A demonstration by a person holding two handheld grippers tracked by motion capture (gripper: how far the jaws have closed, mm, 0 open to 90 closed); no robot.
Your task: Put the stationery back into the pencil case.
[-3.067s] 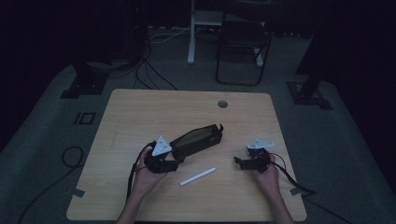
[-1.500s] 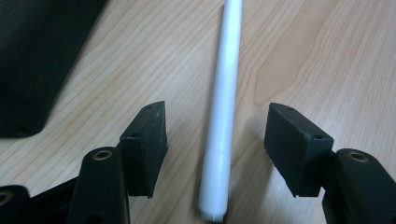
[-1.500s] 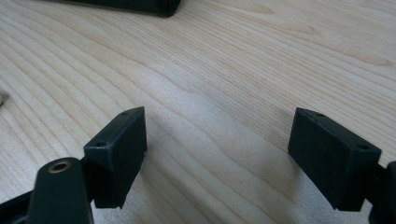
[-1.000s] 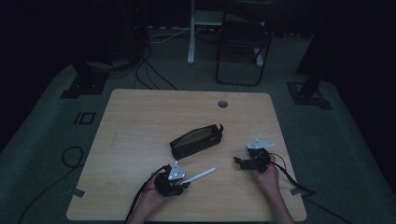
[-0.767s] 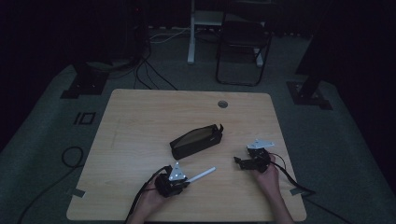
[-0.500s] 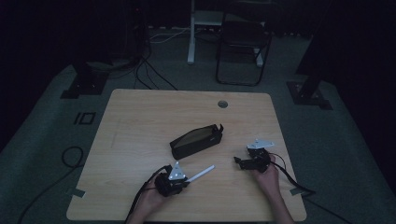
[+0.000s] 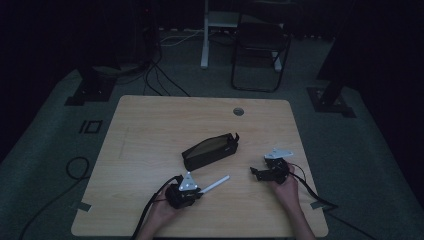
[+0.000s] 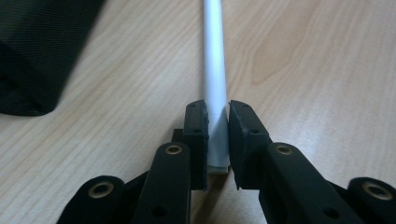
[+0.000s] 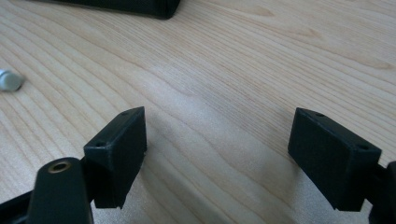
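Note:
A white pen (image 7: 215,185) lies on the wooden table (image 7: 150,135) near the front. My left gripper (image 7: 196,190) is shut on its near end; in the left gripper view both pads clamp the pen (image 8: 215,79), which runs straight away from me. A black pencil case (image 7: 209,151) lies open-topped at the table's middle, its corner (image 8: 37,51) showing at upper left. My right gripper (image 7: 256,172) rests at the front right, open, with bare wood between its fingers (image 9: 116,154). The pen's far tip (image 9: 9,80) shows at that view's left edge.
A round cable hole (image 7: 238,111) sits near the table's far edge. Beyond the table stand a dark chair (image 7: 260,50) and a white desk leg (image 7: 205,35), with cables on the floor. Each gripper trails a cable off the front edge.
The left gripper left the pencil case, came down to the pen near the front edge and shut on its near end. The right gripper has stayed put.

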